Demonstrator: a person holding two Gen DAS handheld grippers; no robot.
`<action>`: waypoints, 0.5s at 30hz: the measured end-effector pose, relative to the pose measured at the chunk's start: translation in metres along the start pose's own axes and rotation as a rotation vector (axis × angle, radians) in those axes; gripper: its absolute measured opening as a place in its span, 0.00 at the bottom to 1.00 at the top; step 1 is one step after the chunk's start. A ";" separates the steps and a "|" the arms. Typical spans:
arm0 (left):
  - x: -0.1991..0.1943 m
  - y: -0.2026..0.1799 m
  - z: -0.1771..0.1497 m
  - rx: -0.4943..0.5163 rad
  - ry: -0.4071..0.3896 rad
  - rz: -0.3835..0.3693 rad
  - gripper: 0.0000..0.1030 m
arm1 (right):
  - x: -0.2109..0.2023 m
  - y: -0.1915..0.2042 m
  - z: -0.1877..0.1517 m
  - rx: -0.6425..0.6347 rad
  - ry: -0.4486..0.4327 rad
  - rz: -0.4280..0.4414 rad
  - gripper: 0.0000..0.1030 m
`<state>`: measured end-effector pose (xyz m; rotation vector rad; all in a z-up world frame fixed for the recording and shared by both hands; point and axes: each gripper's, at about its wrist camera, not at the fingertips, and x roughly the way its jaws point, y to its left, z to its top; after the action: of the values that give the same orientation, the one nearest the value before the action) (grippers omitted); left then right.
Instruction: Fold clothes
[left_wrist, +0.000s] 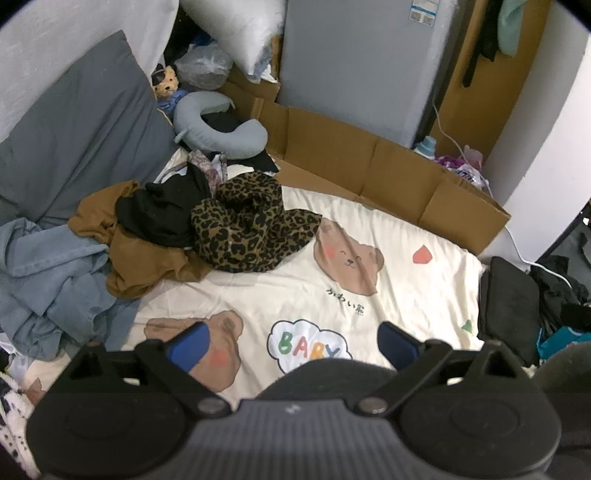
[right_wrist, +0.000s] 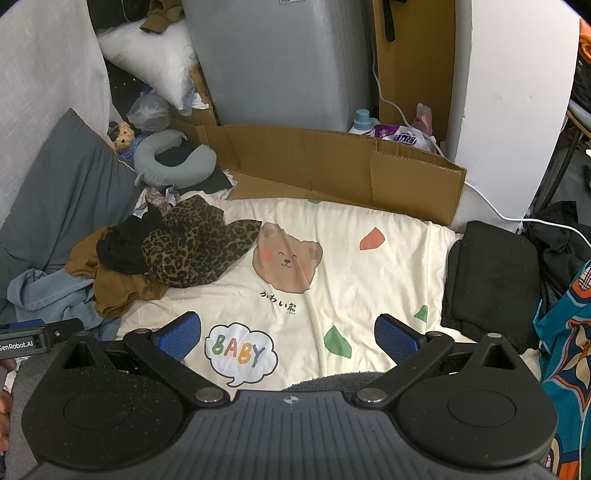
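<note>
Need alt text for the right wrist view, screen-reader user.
Open right gripper hovers empty over a cream bear-print sheet. A pile of unfolded clothes lies to the left, topped by a leopard-print garment; folded black clothing sits at right, cardboard behind.

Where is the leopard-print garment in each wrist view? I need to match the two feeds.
Left wrist: the leopard-print garment sits left of centre, on top of the pile, overlapping the brown garment.
Right wrist: the leopard-print garment lies left of centre, in the middle of the frame's height.
Shared landmark: the smiling bear print on the sheet, just right of the garment in both.
</note>
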<state>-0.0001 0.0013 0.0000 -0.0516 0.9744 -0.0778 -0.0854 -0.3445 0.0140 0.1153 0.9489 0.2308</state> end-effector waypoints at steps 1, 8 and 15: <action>0.000 0.001 0.000 -0.001 0.000 -0.005 0.96 | 0.000 0.001 0.000 -0.002 -0.001 -0.002 1.00; 0.002 0.000 0.002 0.002 0.003 0.005 0.96 | -0.001 0.005 -0.001 -0.006 -0.007 -0.008 1.00; 0.000 -0.002 0.005 0.001 0.001 0.015 0.96 | -0.001 0.002 0.001 -0.019 -0.004 -0.009 1.00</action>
<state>0.0041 -0.0005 0.0035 -0.0432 0.9753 -0.0647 -0.0853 -0.3430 0.0152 0.0944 0.9431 0.2314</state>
